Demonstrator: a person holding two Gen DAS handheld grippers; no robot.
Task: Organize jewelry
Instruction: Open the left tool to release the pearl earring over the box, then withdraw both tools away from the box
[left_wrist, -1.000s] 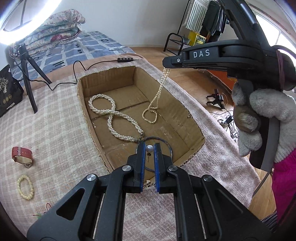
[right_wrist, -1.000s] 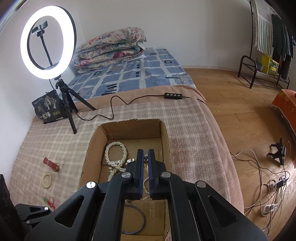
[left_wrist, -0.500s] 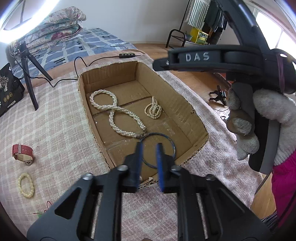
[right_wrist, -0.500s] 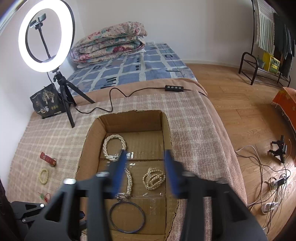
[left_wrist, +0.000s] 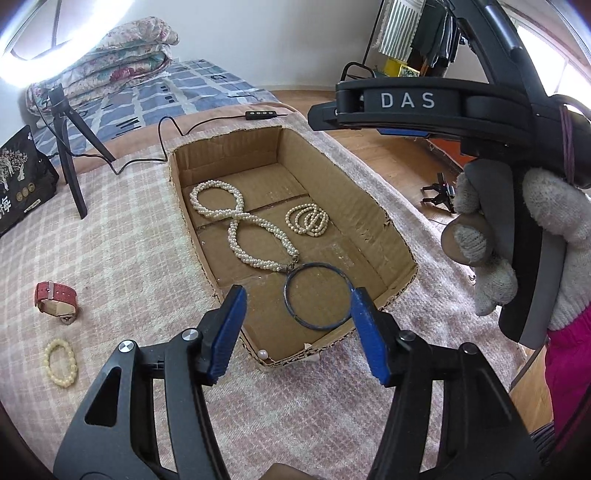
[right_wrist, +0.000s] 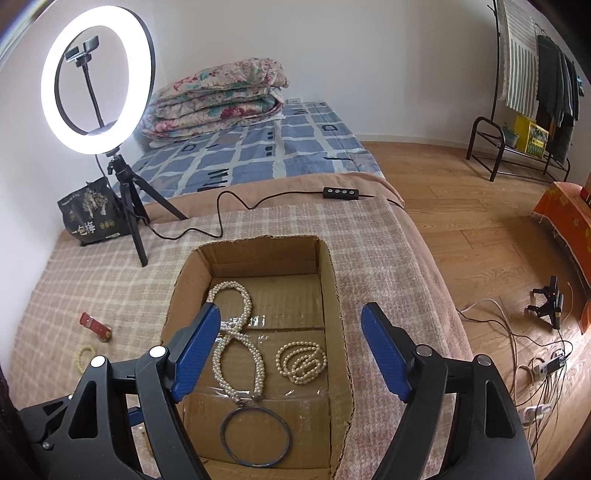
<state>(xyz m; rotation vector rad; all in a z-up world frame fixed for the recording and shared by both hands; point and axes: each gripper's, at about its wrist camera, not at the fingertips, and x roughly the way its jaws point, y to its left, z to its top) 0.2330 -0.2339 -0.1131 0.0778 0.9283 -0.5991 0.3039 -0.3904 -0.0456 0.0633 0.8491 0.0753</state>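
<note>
An open cardboard box (left_wrist: 369, 206) (right_wrist: 336, 295) lies on the checked blanket. In it are a twisted pearl necklace (left_wrist: 236, 221) (right_wrist: 240, 343), a coiled small pearl strand (left_wrist: 306, 220) (right_wrist: 301, 360), a dark bangle (left_wrist: 317, 295) (right_wrist: 256, 435) and a single pearl bead (left_wrist: 263, 353) in the near corner. My left gripper (left_wrist: 295, 332) is open and empty above the box's near end. My right gripper (right_wrist: 291, 354) is open and empty above the box; its body shows in the left wrist view (left_wrist: 406, 103). A red watch (left_wrist: 55, 301) (right_wrist: 95, 326) and a cream bead bracelet (left_wrist: 61, 363) (right_wrist: 83, 356) lie on the blanket to the left.
A ring light on a tripod (right_wrist: 98, 81) stands at the back left with its cable (right_wrist: 221, 214) trailing across the blanket. A black bag (right_wrist: 92, 214) sits by it. Folded quilts (right_wrist: 218, 99) lie on the bed behind. The blanket's right edge (right_wrist: 436, 280) drops to the wooden floor.
My right gripper opened and let the small pearl strand drop into the box, where it lies coiled. My left gripper opened and released the pearl bead, which now lies in the box's near corner.
</note>
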